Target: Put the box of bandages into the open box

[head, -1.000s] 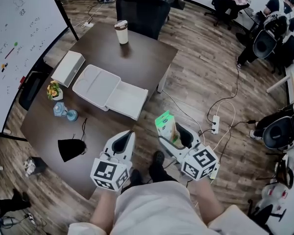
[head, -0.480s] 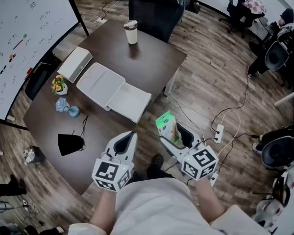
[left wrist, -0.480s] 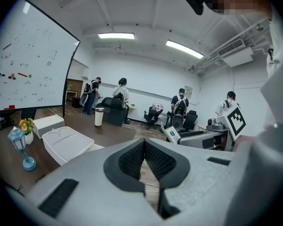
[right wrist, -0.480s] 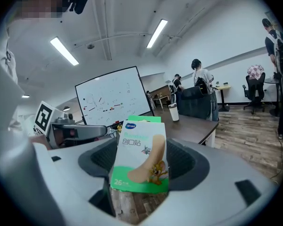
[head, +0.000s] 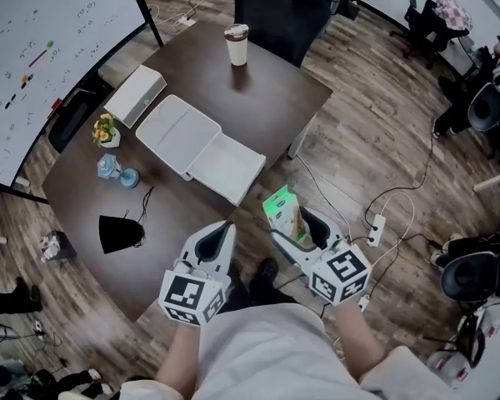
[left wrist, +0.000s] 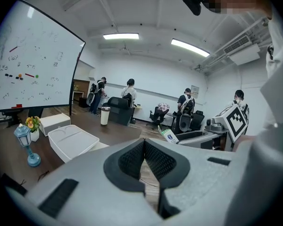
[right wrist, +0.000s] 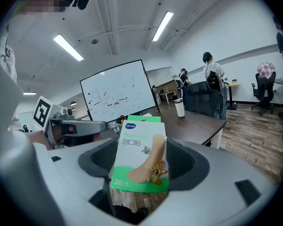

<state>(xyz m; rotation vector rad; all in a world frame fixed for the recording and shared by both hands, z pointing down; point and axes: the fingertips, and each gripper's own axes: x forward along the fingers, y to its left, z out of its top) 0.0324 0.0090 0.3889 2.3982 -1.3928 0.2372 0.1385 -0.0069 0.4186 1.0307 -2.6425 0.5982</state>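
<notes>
Off the near edge of the table [head: 267, 98], over the wooden floor [head: 358, 165], the right gripper [head: 290, 223] holds the box of bandages [right wrist: 140, 157] upright. Its fingers pinch the lower part of the green-and-white carton from both sides. The left gripper [left wrist: 144, 147] hangs beside it with its fingers pressed together and nothing between them.

**Step in hand:** transport. The carton is grasped and lifted clear, but it is well apart from the open box [head: 227, 167], which lies on the table ahead and to the left of the right gripper.

**Next move (judged):**
1. Carry the carton forward and left until it is over the tray half of the open box, which is the half nearest this table edge.
2. Lower it into the tray.
3. Spread the fingers only once the carton rests inside.

The tray looks shallow, so an upright carton may tip on release. Laying it flat is probably safer.

**Containers:**
- The open box shows two white halves side by side. The farther half bears a moulded outline and the nearer half is a plain tray. Both look bare, with no contents visible.
- A second white box [head: 135, 95] lies closed beyond it, so its contents cannot be seen.
- A lidded cup [head: 236, 44] stands near the far edge of the table.
- A flower pot [head: 106, 130], a blue ornament [head: 117, 172] and a black pouch [head: 119, 232] sit at the table's left side, away from the likely path.
</notes>
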